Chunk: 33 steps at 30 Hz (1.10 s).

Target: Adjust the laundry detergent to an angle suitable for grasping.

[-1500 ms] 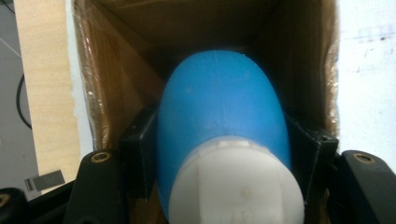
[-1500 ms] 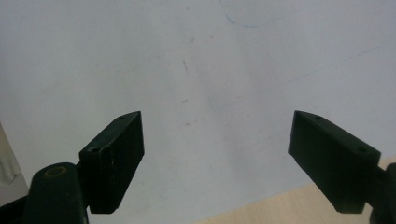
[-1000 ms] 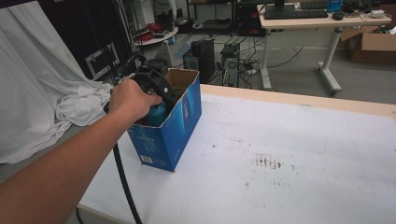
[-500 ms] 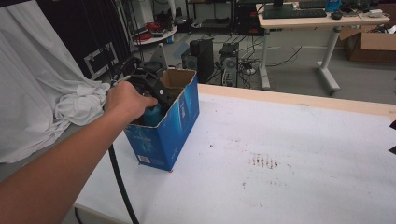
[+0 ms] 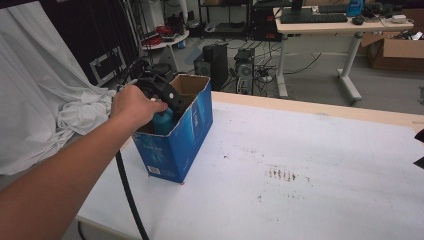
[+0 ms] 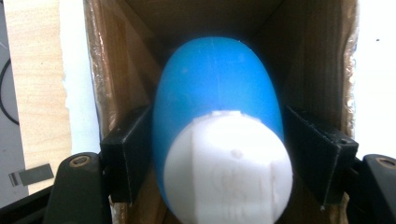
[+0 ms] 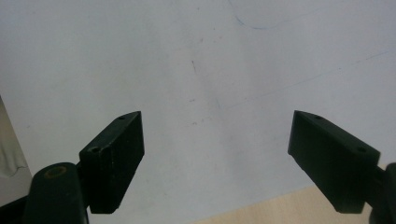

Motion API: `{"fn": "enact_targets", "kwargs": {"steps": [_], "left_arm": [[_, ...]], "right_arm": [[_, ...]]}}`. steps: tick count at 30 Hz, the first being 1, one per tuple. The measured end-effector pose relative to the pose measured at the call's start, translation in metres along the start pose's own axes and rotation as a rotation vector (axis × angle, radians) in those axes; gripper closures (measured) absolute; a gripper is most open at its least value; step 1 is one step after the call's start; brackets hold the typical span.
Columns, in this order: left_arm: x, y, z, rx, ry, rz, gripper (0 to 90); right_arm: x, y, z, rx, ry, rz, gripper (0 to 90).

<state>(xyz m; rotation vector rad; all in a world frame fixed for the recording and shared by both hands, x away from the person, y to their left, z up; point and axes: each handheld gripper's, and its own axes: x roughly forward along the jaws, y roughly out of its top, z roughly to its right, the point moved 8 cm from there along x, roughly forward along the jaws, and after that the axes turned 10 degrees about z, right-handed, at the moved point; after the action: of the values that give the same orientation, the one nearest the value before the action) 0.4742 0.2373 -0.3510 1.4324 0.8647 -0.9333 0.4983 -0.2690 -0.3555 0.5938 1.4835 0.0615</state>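
Note:
A blue bottle (image 6: 215, 88) with a white cap (image 6: 229, 168) stands inside an open blue cardboard box (image 5: 177, 142) at the table's left side. My left gripper (image 6: 219, 140) reaches down into the box, its black jaws pressed against both sides of the bottle. From above, a hand covers the left gripper (image 5: 167, 100), and the bottle's blue shoulder (image 5: 162, 121) peeks out below it. My right gripper (image 7: 219, 158) hangs open over the bare white tabletop with nothing between its jaws. Its black tip (image 5: 419, 150) pokes in at the right edge of the high view.
The white table (image 5: 300, 200) has a wooden far edge (image 5: 320, 107) and a dark smudge (image 5: 280, 174) near its middle. White cloth (image 5: 45, 100) drapes to the left. Computers, cables, a desk and a cardboard box (image 5: 395, 50) stand on the floor beyond.
The hand with the left gripper has shifted slightly left at the box, bottle still between the jaws. The right gripper's tip has come into the right edge.

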Motion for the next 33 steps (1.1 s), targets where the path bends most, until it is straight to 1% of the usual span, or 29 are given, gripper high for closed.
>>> {"fn": "enact_targets", "kwargs": {"steps": [4,6,7,9,10,11,13,16,21,24,25,26,27,28,29,31,33], "left_arm": [[-0.004,0.0,-0.001,0.0,0.005,0.009,28.1],[-0.008,0.001,-0.001,-0.003,-0.003,0.02,28.0],[-0.011,0.001,0.0,0.006,-0.002,0.025,27.6],[-0.013,0.002,0.0,0.007,0.0,0.032,26.9],[-0.018,0.004,0.001,0.009,-0.003,0.039,26.3],[-0.018,0.004,0.001,0.009,-0.003,0.039,25.8],[-0.024,0.006,0.002,0.014,-0.001,0.049,24.6],[-0.029,0.007,0.003,0.016,0.005,0.063,22.8],[-0.036,0.008,0.006,0.031,0.003,0.069,22.1],[-0.048,0.012,0.014,0.047,-0.026,0.101,21.7],[-0.048,0.012,0.014,0.047,-0.026,0.101,21.6],[-0.057,0.015,0.021,0.06,-0.041,0.132,21.6],[-0.057,0.015,0.021,0.06,-0.041,0.132,21.3],[-0.067,0.019,0.029,0.086,-0.056,0.157,21.2],[-0.067,0.019,0.029,0.086,-0.056,0.157,21.0],[-0.077,0.022,0.037,0.112,-0.068,0.185,20.5],[-0.086,0.024,0.047,0.146,-0.081,0.203,20.2]], "right_arm": [[-0.001,0.001,-0.001,0.002,-0.003,0.004,18.3],[-0.001,0.001,-0.001,-0.002,-0.001,0.004,18.3],[-0.001,0.001,-0.001,-0.004,0.0,0.006,18.4],[-0.001,0.001,-0.002,-0.004,0.0,0.004,18.3],[-0.001,0.002,-0.002,-0.004,0.0,0.005,18.3],[-0.001,0.002,-0.002,-0.004,0.0,0.005,18.3],[-0.001,0.003,-0.003,-0.01,0.0,0.008,18.4],[-0.002,0.003,-0.004,-0.011,-0.002,0.01,18.4],[-0.003,0.004,-0.005,-0.013,-0.004,0.013,18.4],[-0.004,0.004,-0.006,-0.015,-0.004,0.016,18.4],[-0.004,0.004,-0.006,-0.015,-0.004,0.016,18.4],[-0.004,0.004,-0.006,-0.015,-0.005,0.016,18.4],[-0.004,0.005,-0.007,-0.017,-0.004,0.016,18.4],[-0.004,0.005,-0.007,-0.016,-0.004,0.018,18.4],[-0.004,0.005,-0.007,-0.016,-0.004,0.018,18.4],[-0.004,0.006,-0.008,-0.018,-0.004,0.019,18.4],[-0.004,0.006,-0.008,-0.019,-0.005,0.02,18.4]]}}
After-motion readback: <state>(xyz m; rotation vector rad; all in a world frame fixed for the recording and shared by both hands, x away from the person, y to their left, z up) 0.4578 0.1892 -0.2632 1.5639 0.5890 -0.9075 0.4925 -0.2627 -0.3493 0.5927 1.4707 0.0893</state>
